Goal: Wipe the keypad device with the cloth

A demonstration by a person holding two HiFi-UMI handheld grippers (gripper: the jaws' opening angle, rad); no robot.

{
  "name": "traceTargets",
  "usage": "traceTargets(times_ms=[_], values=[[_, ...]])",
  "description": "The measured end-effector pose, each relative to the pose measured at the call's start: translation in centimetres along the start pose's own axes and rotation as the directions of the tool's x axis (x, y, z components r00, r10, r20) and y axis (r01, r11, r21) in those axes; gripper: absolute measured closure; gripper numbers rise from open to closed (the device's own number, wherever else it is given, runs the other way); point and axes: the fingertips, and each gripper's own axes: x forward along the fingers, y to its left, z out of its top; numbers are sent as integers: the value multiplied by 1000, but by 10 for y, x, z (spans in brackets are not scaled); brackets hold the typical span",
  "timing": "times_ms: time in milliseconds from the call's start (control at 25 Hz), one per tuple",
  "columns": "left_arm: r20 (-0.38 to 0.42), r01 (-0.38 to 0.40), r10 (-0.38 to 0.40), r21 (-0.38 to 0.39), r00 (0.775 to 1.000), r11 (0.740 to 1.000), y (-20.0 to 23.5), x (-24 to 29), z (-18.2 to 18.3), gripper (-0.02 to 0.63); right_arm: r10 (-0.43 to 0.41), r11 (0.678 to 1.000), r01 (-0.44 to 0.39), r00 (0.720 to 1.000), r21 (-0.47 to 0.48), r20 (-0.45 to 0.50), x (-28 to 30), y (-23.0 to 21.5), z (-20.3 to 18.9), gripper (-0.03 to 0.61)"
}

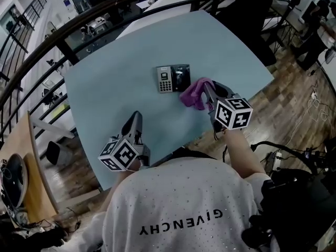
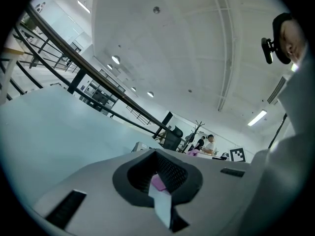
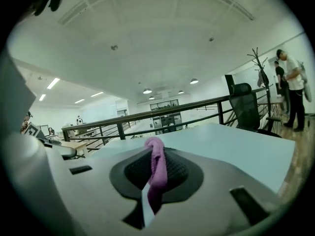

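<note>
The keypad device (image 1: 172, 78), a dark slab with a grey keypad at its left, lies flat near the middle of the pale blue table (image 1: 110, 83). Just right of it and nearer me hangs a purple cloth (image 1: 193, 94), with my right gripper (image 1: 206, 86) shut on it. The right gripper view shows the cloth (image 3: 156, 163) pinched between the jaws of that gripper (image 3: 156, 154), above the table. My left gripper (image 1: 137, 115) is over the table's near edge, well short of the device. Its jaws (image 2: 157, 168) are shut, and only a small pink patch shows at their seam.
A dark railing (image 1: 79, 22) curves round the table's far and left sides. Wooden floor (image 1: 294, 98) lies to the right, with cables and gear at the lower right. An office chair (image 3: 243, 102) and a standing person (image 3: 293, 87) are beyond the table's right edge.
</note>
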Motion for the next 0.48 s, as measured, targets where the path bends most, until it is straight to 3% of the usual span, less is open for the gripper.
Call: traceTargets(times_ms=[480], values=[[30,-9,9,4,1000,1000,-4,-24,4,620,-48,996,48,999,80,0,-18,-13,-19,549]])
